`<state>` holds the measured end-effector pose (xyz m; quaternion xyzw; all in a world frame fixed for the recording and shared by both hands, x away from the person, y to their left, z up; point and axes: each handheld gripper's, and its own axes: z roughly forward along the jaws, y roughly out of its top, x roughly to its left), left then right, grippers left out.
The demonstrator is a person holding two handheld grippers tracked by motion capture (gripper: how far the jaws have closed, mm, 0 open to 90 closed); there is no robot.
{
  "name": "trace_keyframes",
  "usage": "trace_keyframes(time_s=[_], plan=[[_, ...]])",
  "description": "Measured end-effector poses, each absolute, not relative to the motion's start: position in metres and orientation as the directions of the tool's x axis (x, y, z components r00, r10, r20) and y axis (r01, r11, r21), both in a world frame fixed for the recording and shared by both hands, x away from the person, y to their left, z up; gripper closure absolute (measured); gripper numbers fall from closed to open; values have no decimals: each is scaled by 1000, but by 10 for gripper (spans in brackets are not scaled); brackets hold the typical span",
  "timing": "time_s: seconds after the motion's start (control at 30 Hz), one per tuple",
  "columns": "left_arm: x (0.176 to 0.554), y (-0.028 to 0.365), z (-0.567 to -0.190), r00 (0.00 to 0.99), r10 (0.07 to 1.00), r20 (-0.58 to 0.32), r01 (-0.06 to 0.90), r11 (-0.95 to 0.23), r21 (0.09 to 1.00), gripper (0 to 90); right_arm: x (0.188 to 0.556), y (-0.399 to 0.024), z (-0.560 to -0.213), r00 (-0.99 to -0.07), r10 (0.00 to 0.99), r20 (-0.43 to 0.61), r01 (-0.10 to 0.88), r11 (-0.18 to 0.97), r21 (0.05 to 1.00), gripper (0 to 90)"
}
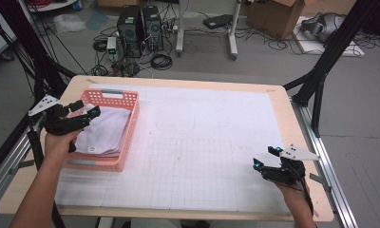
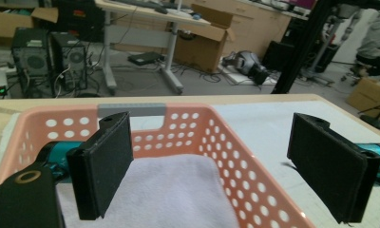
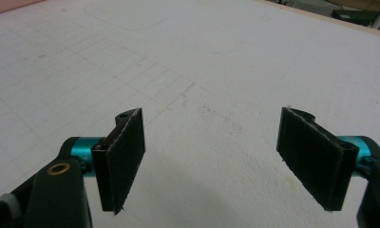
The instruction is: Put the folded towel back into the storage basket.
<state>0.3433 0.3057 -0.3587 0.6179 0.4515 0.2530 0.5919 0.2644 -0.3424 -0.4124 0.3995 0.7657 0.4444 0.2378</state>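
Hovering open-jawed over the towel [image 1: 105,130] in the basket [image 1: 126,142] at the tabletop's left edge, the left gripper [image 1: 86,110] seems done placing; next, it should withdraw, while the right gripper [image 1: 265,157] waits open, empty.

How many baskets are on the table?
1: a pink basket at the table's left side, holding folded white cloth, by the left gripper.
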Motion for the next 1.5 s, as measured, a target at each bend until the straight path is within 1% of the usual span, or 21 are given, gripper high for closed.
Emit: trace_keyframes(time_s=[0.17,0.27,0.4,0.6,1.07,1.23,1.5], plan=[[324,286,-359,519,825,-224,219,125,968,156,264,-343,-410,-556,831,-1,381,256,888,235],[316,270,-360,571,793,-210,210,106,972,157,264,-343,-410,-553,833,-6,378,257,890,234],[309,250,-360,610,768,-194,193,94,977,159,263,-344,-409,-549,836,-6,374,252,893,234],[306,219,-359,657,730,-188,192,79,978,168,263,-345,-408,-546,838,-9,364,247,898,234],[296,161,-372,733,659,-170,202,29,979,185,260,-346,-407,-549,836,-9,360,245,900,235],[289,141,-382,762,629,-156,212,-13,977,189,258,-346,-407,-551,834,-21,353,256,900,234],[284,127,-391,780,609,-145,217,-45,975,192,257,-344,-405,-554,832,-23,355,261,897,234]])
